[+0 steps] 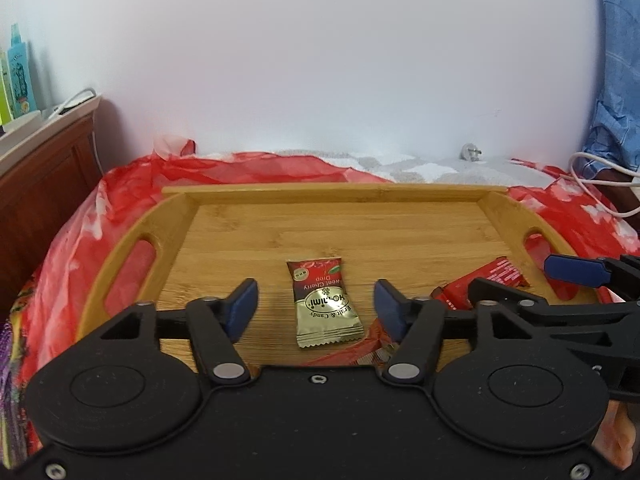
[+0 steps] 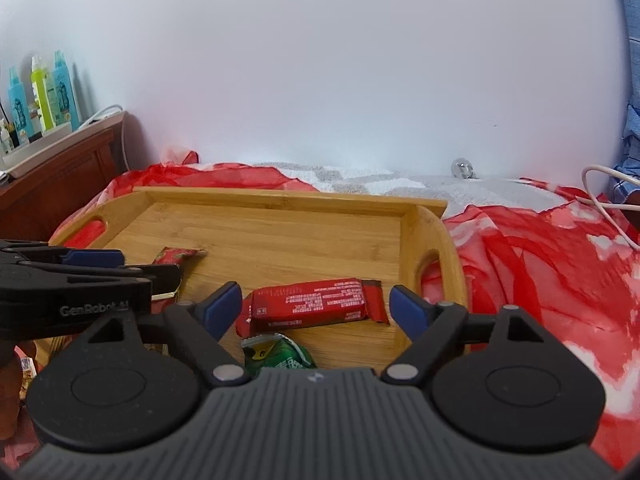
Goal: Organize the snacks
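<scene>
Candy [image 1: 327, 303] lies flat on the tray [image 1: 336, 194], left gripper [image 1: 316, 308] spread around it, not touching. Right view: red bar [image 2: 310, 304] on the tray too, right gripper [image 2: 316, 308] wide apart; green packet [image 2: 278, 356] seems still unsorted.

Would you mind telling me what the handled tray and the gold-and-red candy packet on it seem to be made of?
The rectangular handled tray looks like bamboo or light wood, matte: visible grain strips and joined boards. The gold-and-red candy packet looks like glossy metallised foil or plastic film: a shiny gold sheen and crimped, serrated end seals.
</scene>
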Demonstrator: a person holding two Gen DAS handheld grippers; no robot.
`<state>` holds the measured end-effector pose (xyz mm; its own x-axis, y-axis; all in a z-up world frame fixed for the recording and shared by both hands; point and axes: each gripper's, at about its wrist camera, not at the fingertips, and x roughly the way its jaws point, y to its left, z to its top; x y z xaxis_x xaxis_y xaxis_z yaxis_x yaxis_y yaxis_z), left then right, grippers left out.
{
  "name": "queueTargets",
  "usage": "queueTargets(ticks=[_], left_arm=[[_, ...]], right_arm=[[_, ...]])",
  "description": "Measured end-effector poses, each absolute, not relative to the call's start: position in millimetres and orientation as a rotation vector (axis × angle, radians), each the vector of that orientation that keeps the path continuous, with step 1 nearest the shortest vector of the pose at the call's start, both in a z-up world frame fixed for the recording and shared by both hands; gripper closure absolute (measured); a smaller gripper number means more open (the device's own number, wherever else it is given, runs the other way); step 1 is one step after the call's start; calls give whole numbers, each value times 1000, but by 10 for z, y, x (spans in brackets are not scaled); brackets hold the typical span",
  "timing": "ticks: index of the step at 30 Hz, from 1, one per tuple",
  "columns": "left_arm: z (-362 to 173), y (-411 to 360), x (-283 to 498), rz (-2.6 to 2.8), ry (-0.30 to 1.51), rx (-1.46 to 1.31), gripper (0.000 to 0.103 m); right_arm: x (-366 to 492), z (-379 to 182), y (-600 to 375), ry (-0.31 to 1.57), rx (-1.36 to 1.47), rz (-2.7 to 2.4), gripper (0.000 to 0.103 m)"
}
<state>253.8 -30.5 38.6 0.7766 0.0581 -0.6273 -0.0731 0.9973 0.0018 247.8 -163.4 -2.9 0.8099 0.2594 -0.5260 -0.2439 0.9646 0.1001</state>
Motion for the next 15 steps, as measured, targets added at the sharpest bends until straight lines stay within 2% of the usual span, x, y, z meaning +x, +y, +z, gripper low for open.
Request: queueTargets(ticks=[4,8,15], left_arm=[[493,-281,2386,62,658,-22,23],[568,-240,2180,41,640,-32,11],[651,-219,1773,30,623,-11,6]], right_arm=[[2359,56,-1705,546,53,267,10],[2182,131,-1760,514,49,262,0],[1893,238,-1791,484,47,260,0]])
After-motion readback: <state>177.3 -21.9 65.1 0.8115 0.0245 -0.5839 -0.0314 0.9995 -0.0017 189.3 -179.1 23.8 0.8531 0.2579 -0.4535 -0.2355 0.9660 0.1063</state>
